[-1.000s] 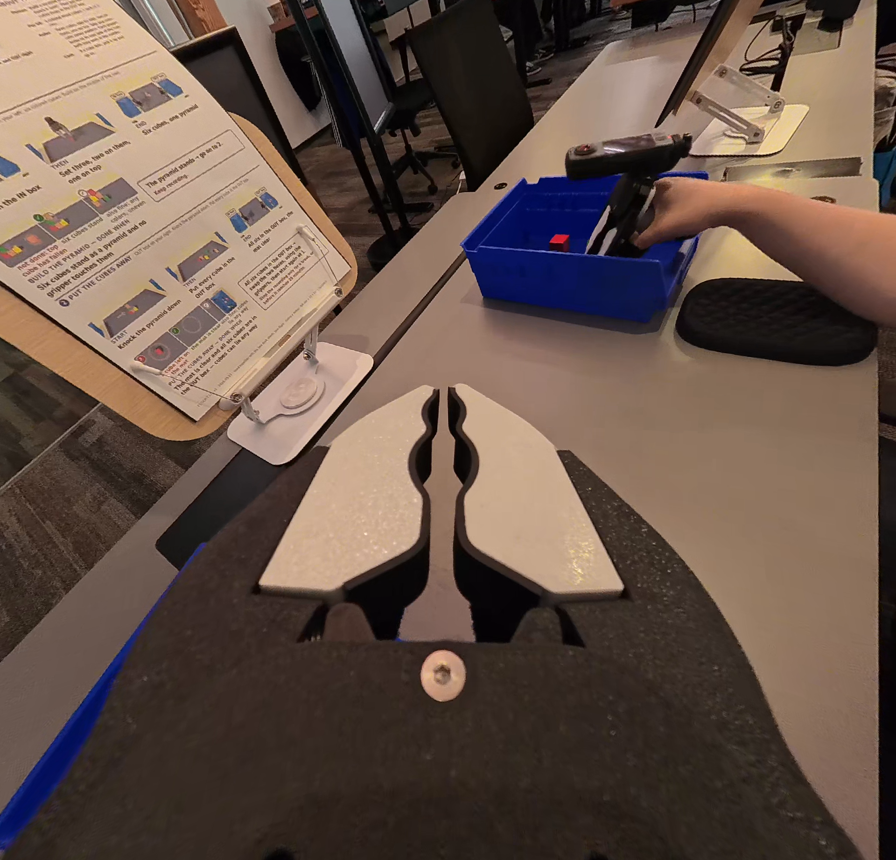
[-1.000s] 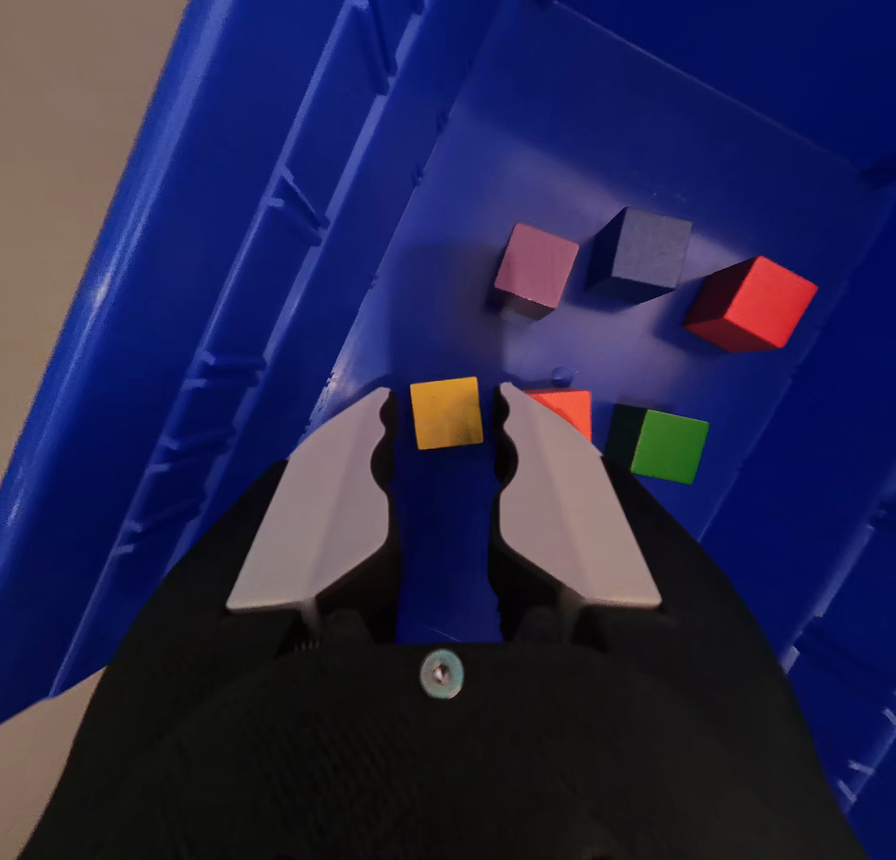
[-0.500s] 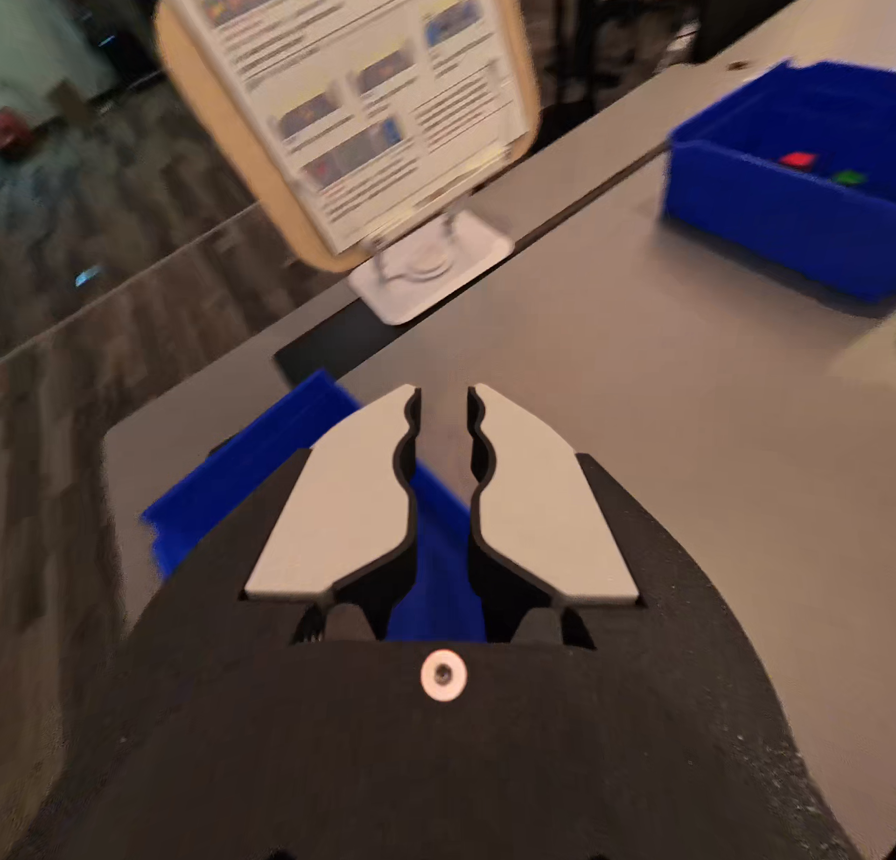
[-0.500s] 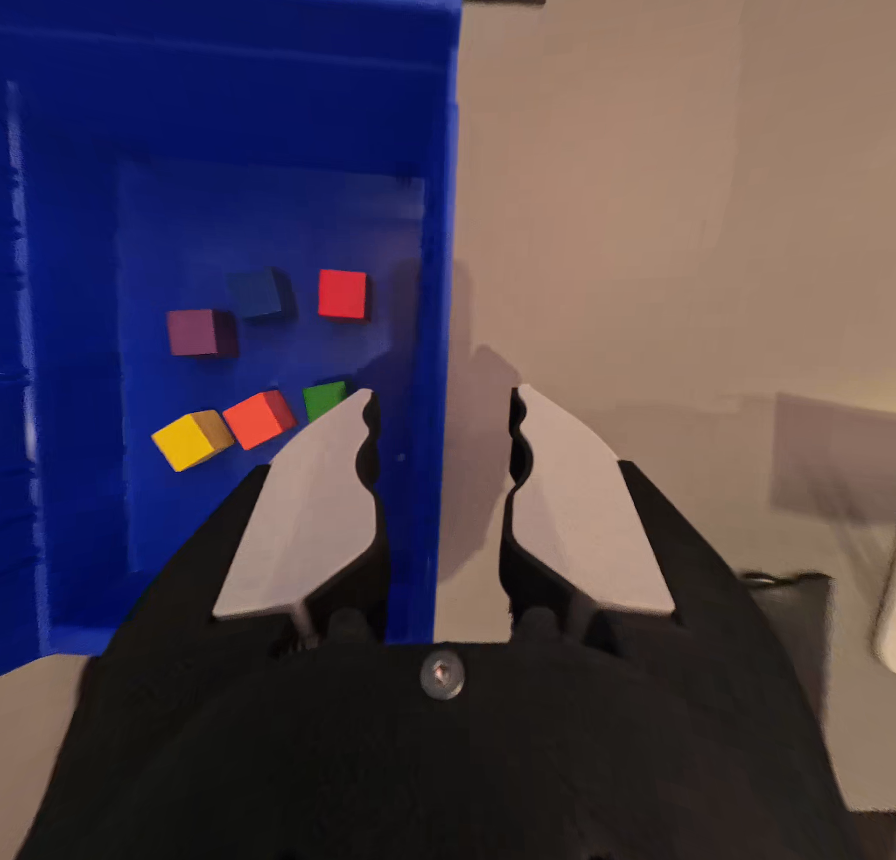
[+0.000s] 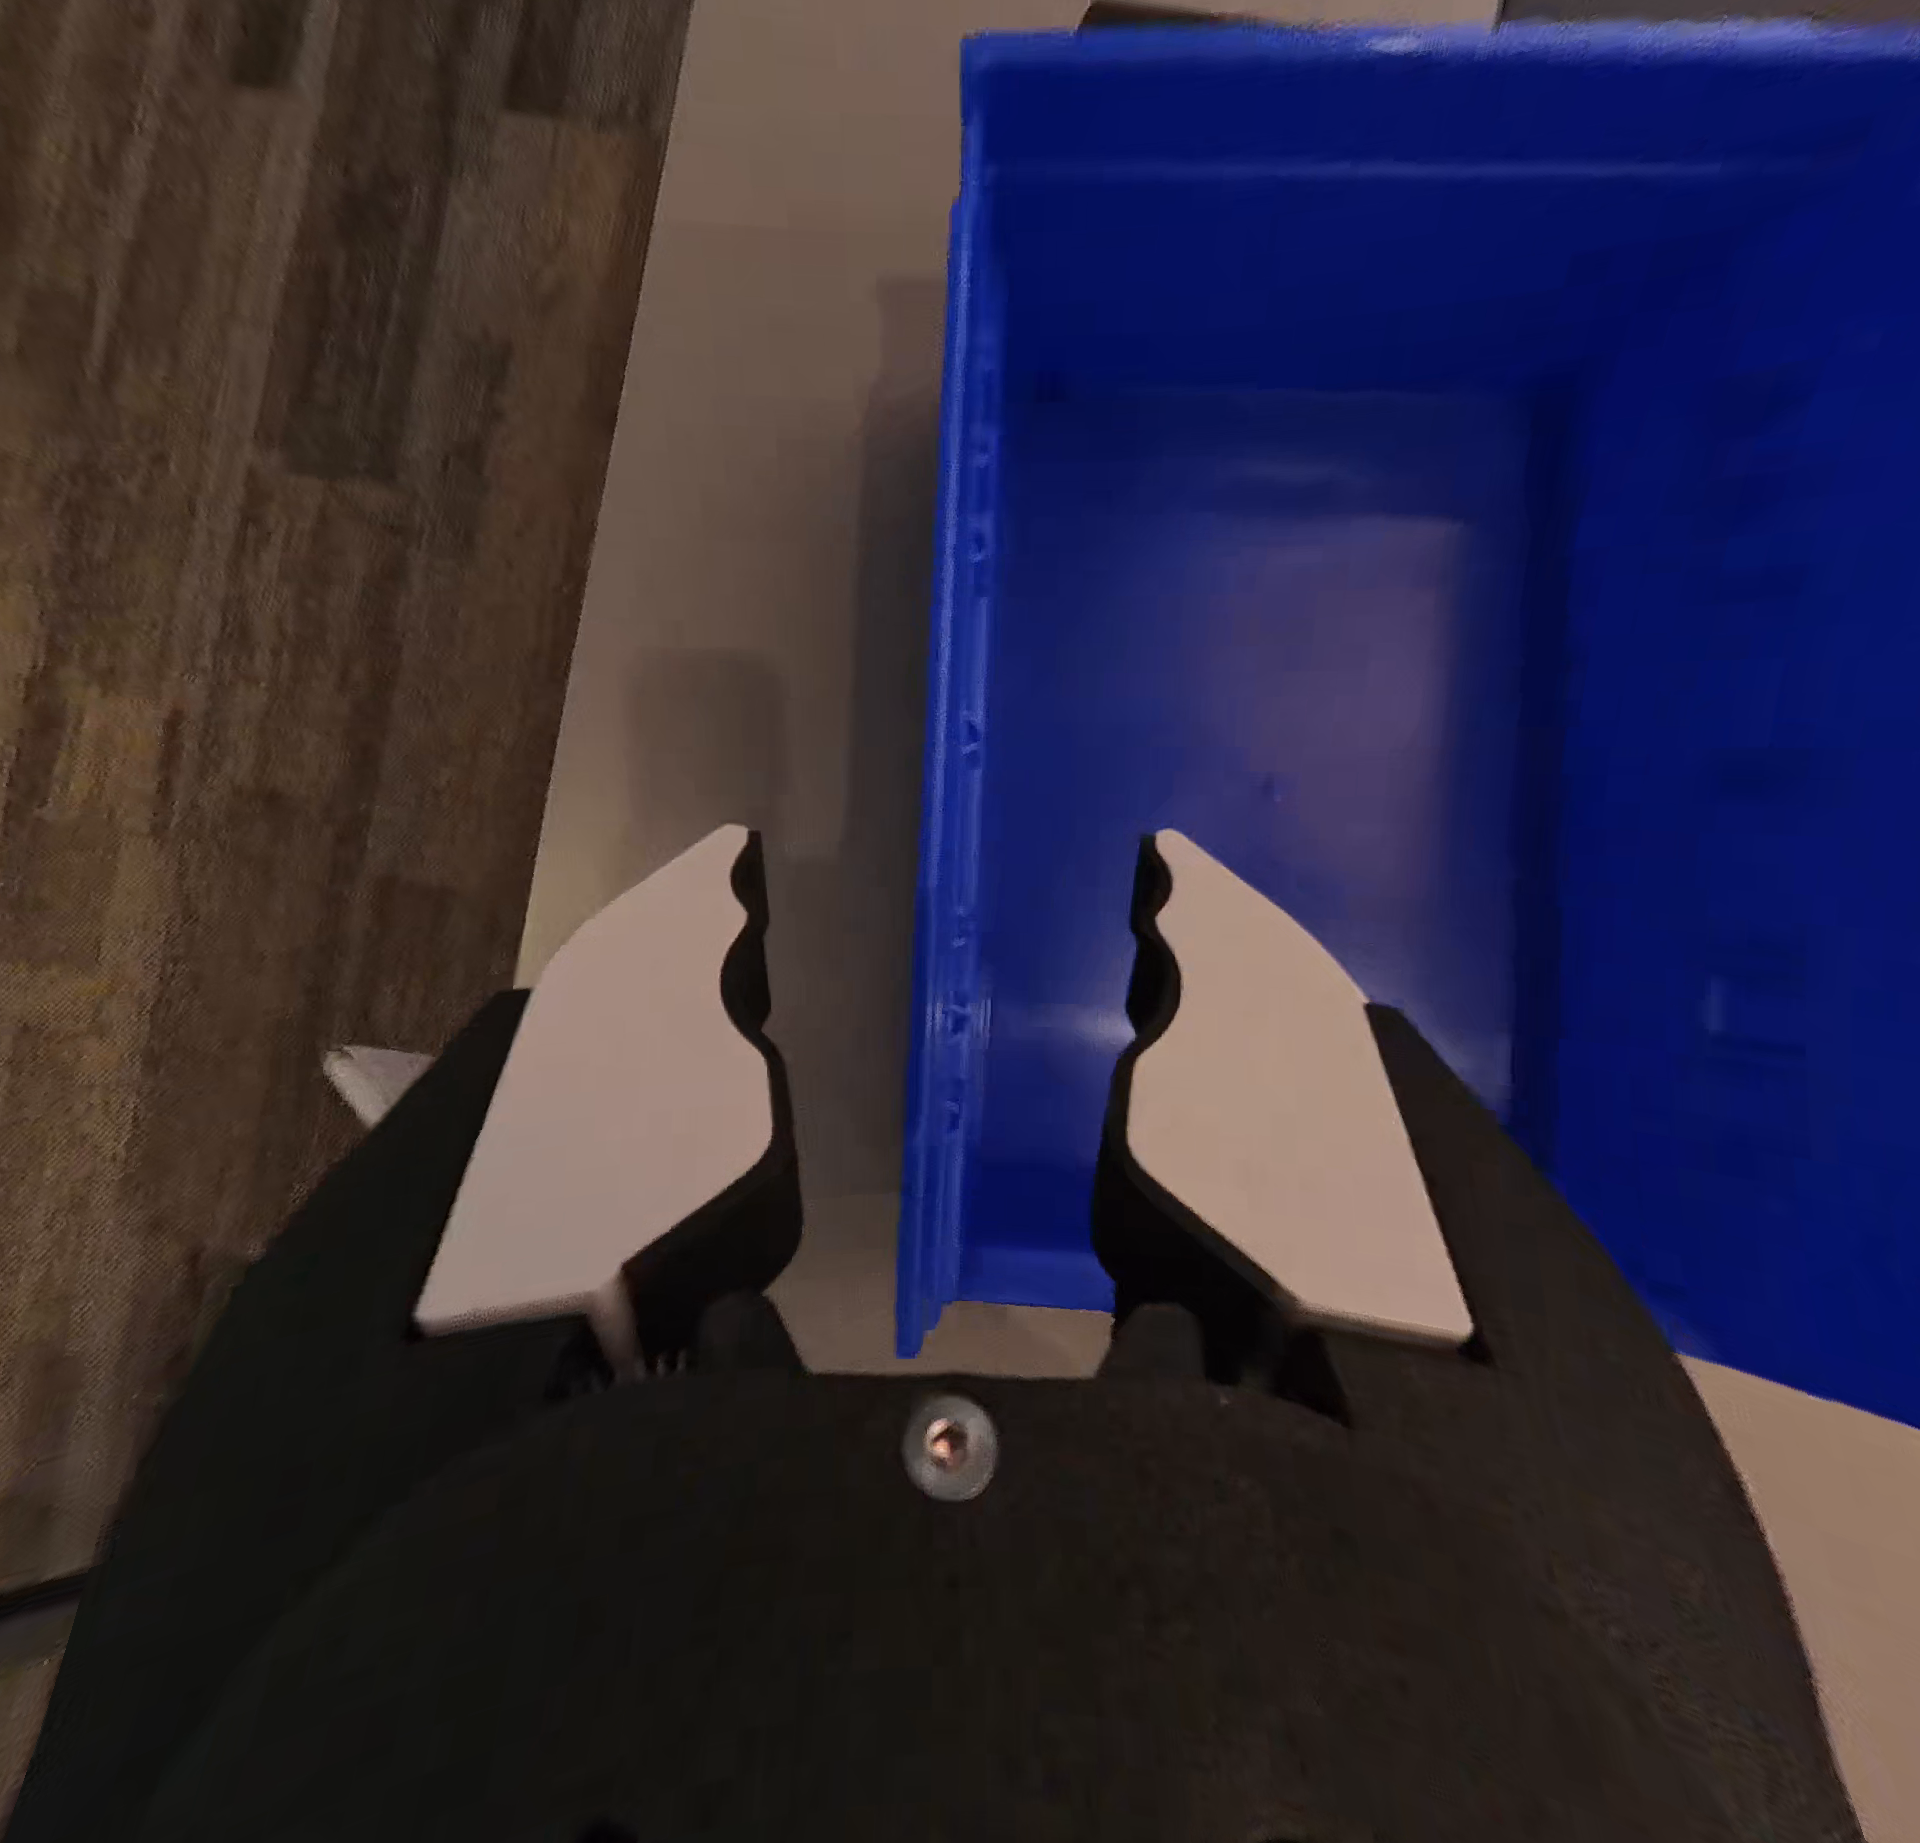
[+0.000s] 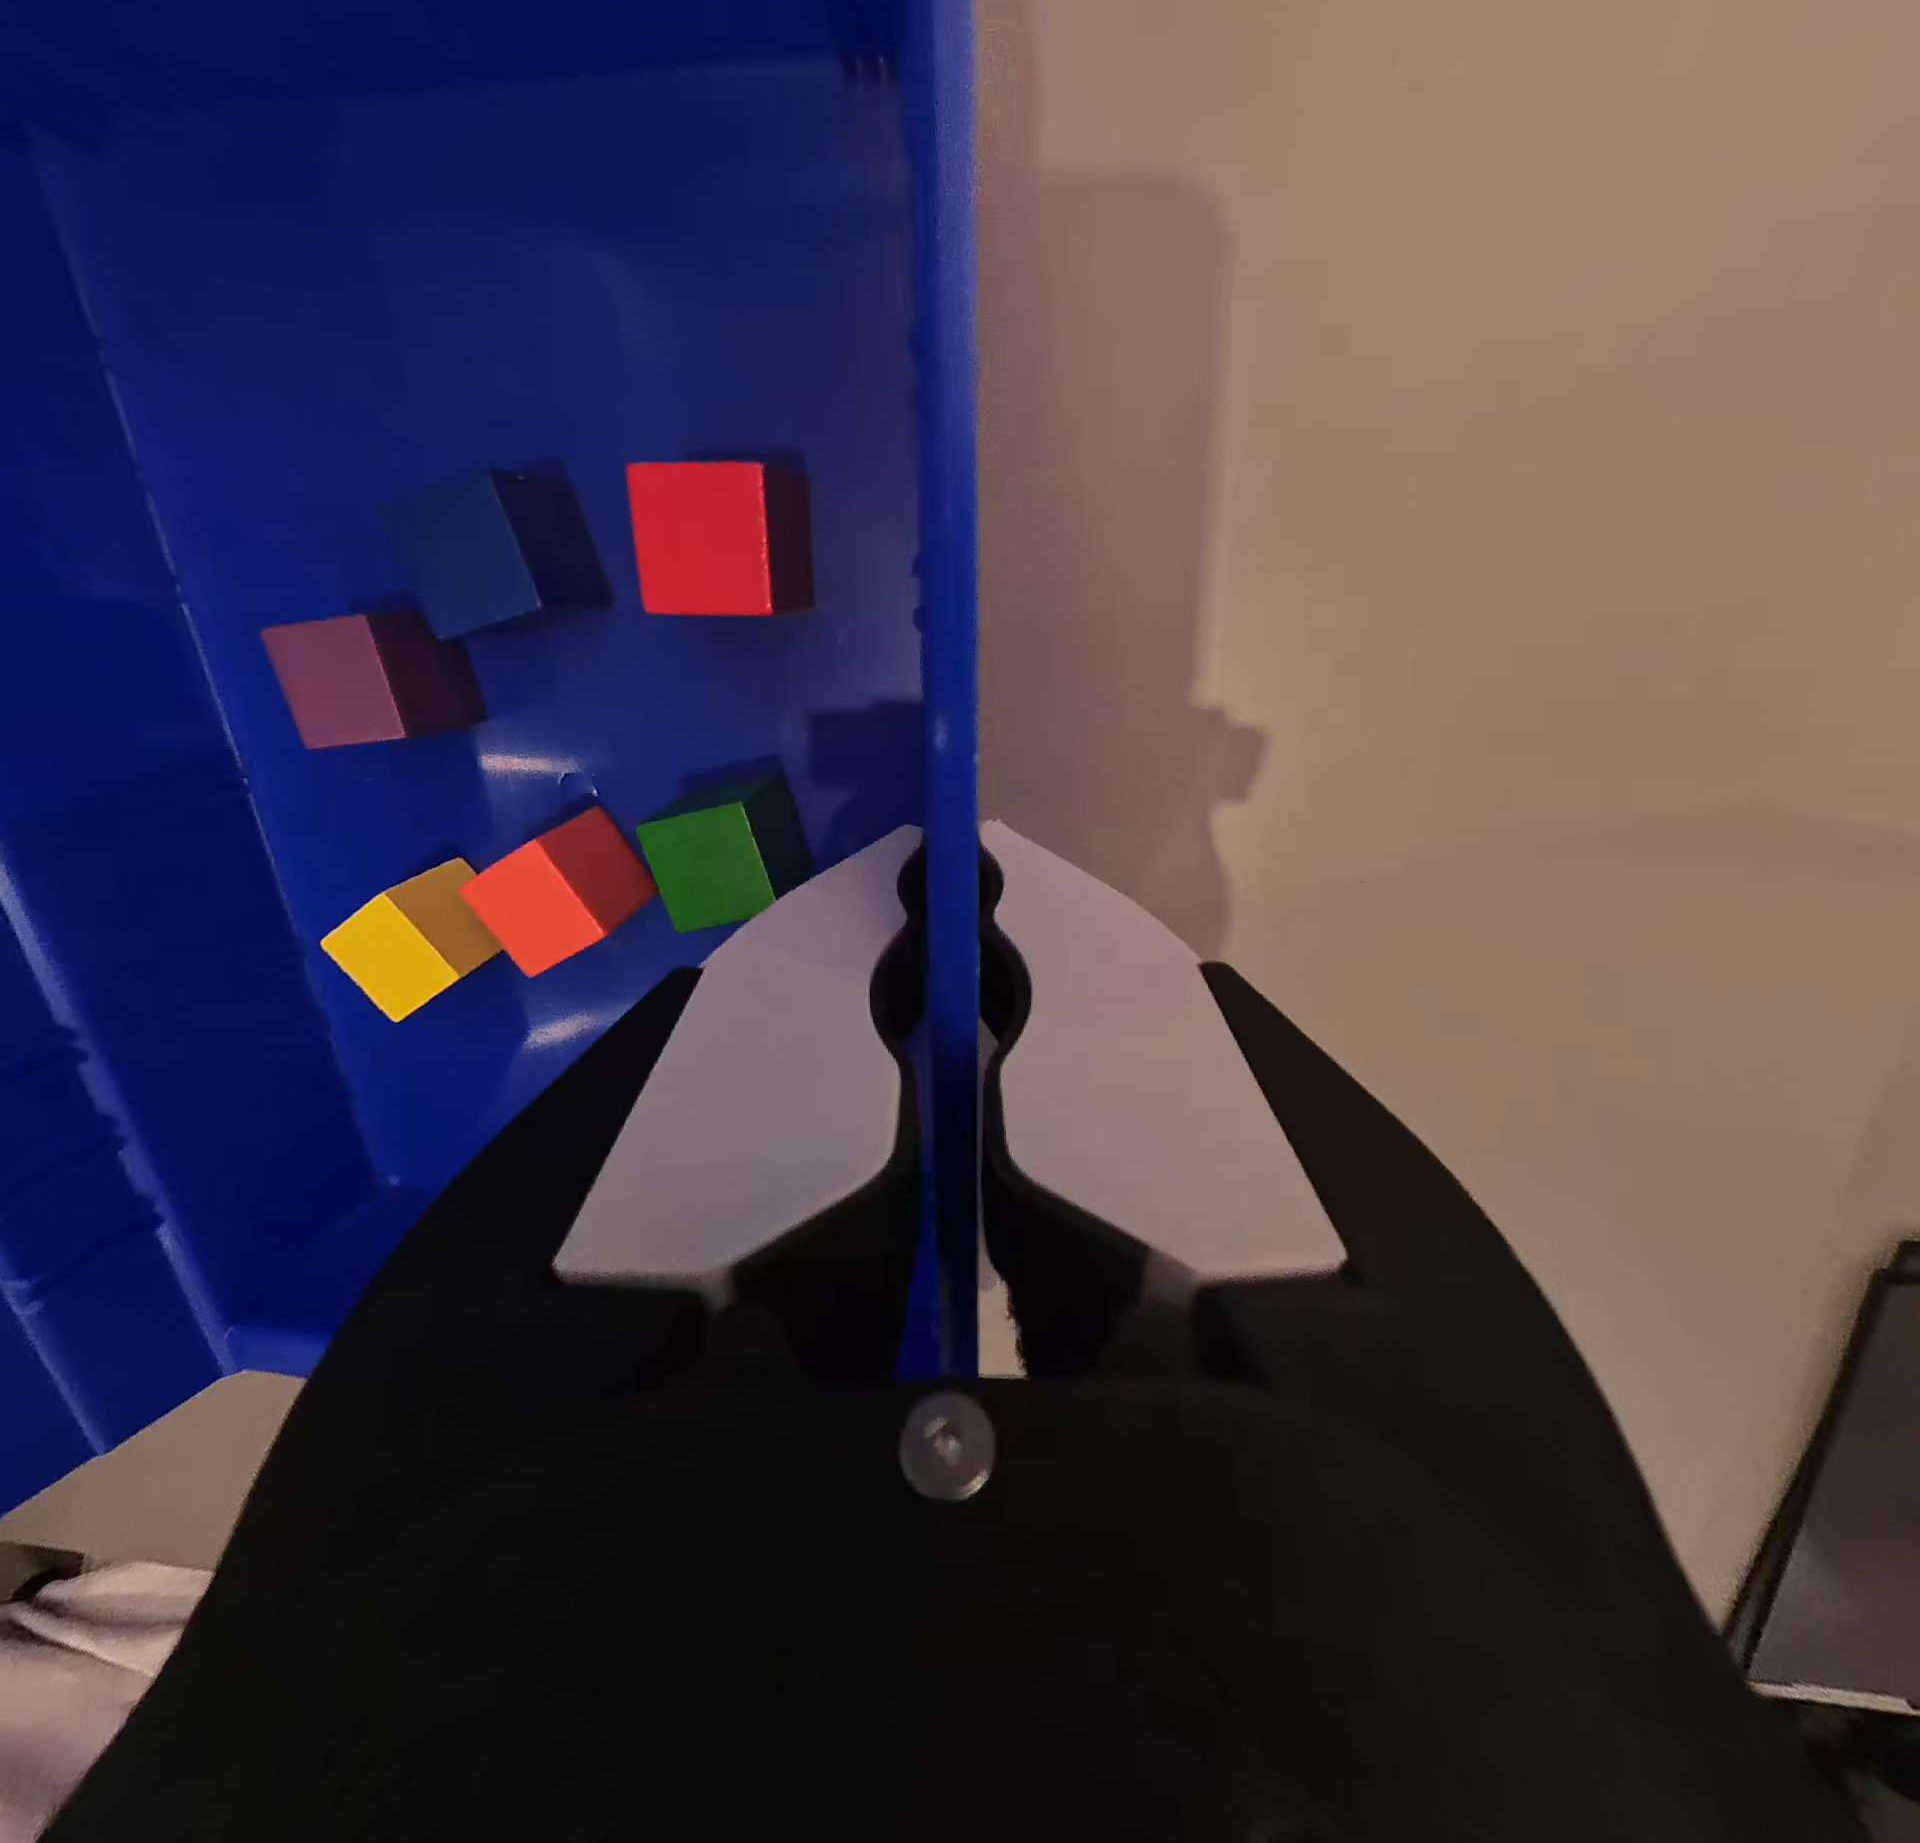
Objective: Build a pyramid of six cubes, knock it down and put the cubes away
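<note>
The right tool (image 6: 943, 843) is clamped on the side wall of the blue plastic bin (image 6: 940, 339), six cubes crowding its floor. The left tool (image 5: 943, 843) straddles the wall of another, hollow blue bin (image 5: 961, 650); grey bench (image 5: 769, 443) lies open beside.

Six cubes in my blue bin (image 6: 940, 443): red cube (image 6: 701, 538), navy cube (image 6: 468, 567), purple cube (image 6: 332, 681), green cube (image 6: 707, 879), orange cube (image 6: 535, 910) and yellow cube (image 6: 390, 957). Second blue bin (image 5: 1351, 650) on a beige table (image 5: 748, 443); mottled brown carpet (image 5: 260, 443).
</note>
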{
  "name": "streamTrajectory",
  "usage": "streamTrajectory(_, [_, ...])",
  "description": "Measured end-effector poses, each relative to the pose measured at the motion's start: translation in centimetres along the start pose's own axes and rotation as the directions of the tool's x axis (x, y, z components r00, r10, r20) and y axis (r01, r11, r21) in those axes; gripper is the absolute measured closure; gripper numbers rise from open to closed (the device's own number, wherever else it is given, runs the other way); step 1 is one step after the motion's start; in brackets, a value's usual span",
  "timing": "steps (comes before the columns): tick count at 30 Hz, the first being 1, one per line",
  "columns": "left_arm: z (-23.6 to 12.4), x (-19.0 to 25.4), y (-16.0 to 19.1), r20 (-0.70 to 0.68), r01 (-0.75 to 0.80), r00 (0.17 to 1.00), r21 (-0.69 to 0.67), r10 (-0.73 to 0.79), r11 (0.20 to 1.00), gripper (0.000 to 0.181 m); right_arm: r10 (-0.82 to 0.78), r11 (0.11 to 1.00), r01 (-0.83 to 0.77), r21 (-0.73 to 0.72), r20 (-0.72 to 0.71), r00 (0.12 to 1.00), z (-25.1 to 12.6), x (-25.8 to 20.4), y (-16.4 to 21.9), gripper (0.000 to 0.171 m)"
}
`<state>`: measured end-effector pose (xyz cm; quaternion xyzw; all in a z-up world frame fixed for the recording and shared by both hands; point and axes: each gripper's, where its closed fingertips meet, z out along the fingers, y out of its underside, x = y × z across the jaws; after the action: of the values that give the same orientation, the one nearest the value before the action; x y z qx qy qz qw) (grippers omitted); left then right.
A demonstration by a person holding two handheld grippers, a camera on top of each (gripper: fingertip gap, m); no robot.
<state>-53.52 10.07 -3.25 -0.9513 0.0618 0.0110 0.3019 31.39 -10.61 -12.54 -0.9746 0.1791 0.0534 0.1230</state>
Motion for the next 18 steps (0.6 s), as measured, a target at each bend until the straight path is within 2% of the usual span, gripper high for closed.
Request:
streamTrajectory(6, [3.2,-1.1,2.0,-0.051,0.071,0.996,-0.111,-0.077,0.991,0.117,-0.010,1.000,0.010,0.006,-0.012,1.000,0.0,0.0,0.0,0.163])
streamTrajectory(10, [4.4,-1.2,3.5,-0.080,0.089,0.991,-0.183,-0.105,0.979,0.128,-0.009,1.000,0.009,0.001,-0.013,1.000,0.0,0.0,0.1,0.163])
streamTrajectory(16, [6.0,1.0,5.5,-0.200,0.061,0.971,-0.316,-0.130,0.947,0.174,-0.005,1.000,0.005,-0.001,0.001,1.000,0.0,-0.3,0.3,0.164])
streamTrajectory(18, [6.2,0.9,5.5,-0.173,0.031,0.981,-0.329,-0.093,0.944,0.176,-0.008,1.000,0.008,-0.006,0.010,1.000,0.0,-0.6,0.5,0.164])
